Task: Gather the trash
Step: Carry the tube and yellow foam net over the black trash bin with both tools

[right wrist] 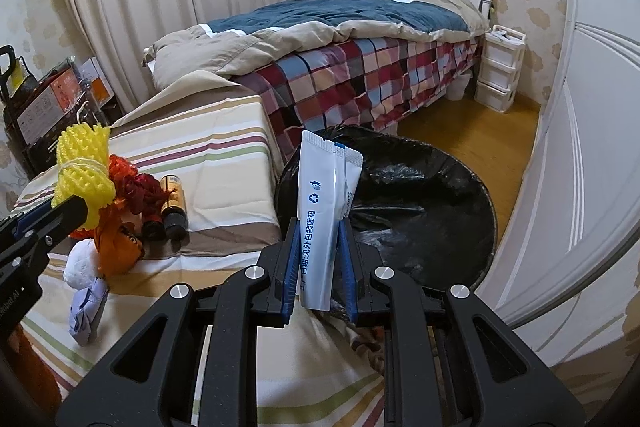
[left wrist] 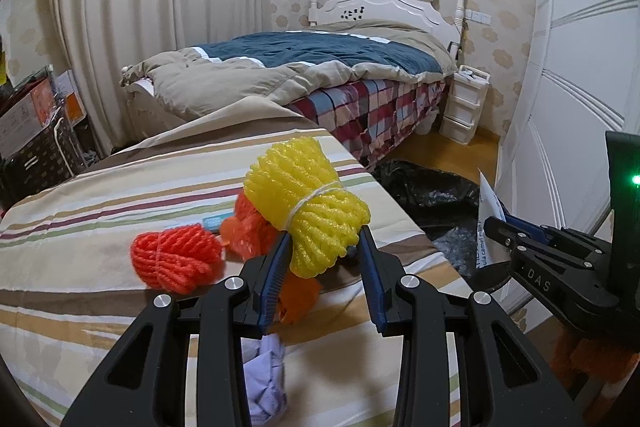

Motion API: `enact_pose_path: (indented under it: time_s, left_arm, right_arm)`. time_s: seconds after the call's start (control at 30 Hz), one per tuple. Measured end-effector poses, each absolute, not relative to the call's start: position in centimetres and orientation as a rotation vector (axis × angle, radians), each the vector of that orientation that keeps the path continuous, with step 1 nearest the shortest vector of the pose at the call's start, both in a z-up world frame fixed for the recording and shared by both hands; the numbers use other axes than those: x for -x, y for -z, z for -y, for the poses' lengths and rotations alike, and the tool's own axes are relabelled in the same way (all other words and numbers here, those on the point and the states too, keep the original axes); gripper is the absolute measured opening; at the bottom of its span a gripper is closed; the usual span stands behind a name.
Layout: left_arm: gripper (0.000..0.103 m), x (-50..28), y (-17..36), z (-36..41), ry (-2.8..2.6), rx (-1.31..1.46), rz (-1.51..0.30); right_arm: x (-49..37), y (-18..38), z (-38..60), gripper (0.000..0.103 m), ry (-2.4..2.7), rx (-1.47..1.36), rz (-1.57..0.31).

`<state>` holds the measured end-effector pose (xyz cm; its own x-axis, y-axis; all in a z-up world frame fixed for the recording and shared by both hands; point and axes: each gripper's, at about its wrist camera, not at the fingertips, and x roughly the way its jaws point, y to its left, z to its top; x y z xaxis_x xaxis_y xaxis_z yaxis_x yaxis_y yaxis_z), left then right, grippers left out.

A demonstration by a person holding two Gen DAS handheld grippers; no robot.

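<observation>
**Both grippers loaded; bin within reach of the right**

Left gripper [left wrist: 324,239] is clamped on a yellow foam net bundle [left wrist: 308,203], tied round the middle with string and held above the striped bedcover [left wrist: 100,195]. Right gripper [right wrist: 318,239] is clenched on a white sachet [right wrist: 326,203], which stands upright between the pads, in front of the mouth of the black-lined bin [right wrist: 420,195] beside the bed.

Recommended practice, as a judgement: carry each item fully over the open liner before loosening the pads. The sachet is light and flat and may cling to a pad or glide onto the floor if let go at the rim. The foam bundle is springy; it should be dropped from low down so it does not bounce out. Bring the hands in one at a time to avoid a clash over the opening.

View differences: only the right wrist camera shows the whole bin, two dark bottles [right wrist: 172,203] and a white wad [right wrist: 82,267] on the bedcover. Only the left wrist camera shows a separate orange net bundle [left wrist: 176,259] clearly; its view of the bin is only a partial strip of black liner.
</observation>
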<state>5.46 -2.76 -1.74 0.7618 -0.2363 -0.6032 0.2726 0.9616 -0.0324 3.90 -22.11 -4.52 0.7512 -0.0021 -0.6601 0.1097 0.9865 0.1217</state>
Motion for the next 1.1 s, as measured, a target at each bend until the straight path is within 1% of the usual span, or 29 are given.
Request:
enact_pose_path:
  time_s: [0.7,1.1]
  left_arm:
    - [0.036,-4.3,0.5,-1.9,0.176,0.018,-0.626]
    - [0.036,-4.6,-0.8,1.6,0.259,-0.001,-0.593]
  right_arm:
    - [-2.9,4.3,20.1,0.018,0.022,-0.136,-0.718]
    - [-2.9,3.7,21.3,0.018,0.052,-0.136,-0.701]
